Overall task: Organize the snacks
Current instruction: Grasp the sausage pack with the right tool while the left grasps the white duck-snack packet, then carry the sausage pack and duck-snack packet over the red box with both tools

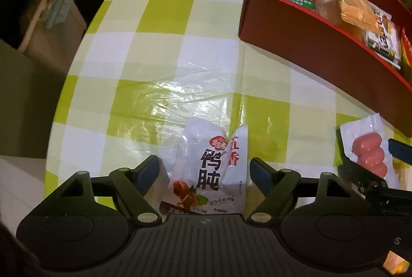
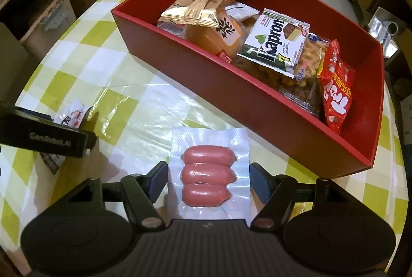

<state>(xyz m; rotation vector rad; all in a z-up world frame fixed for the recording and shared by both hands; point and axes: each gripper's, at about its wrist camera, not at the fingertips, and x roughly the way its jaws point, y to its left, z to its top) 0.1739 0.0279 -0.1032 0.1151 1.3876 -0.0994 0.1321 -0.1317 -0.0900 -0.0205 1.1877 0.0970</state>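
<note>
Right fingers (image 2: 208, 174) pinch the sausage pack (image 2: 209, 171) by its side edges, its long axis toward 12 o'clock, red box (image 2: 257, 107) at 1 o'clock; left fingers (image 1: 204, 172) stand spread around the white pouch (image 1: 206, 169) on the counter (image 1: 154, 71).

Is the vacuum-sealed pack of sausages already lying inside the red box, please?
No, the sausage pack lies on the checked tablecloth, outside the red box.

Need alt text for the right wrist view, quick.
The right gripper straddles a vacuum pack of three pink sausages on the green-checked tablecloth, its fingers against the pack's edges. Beyond sits a red box holding several snacks.
</note>
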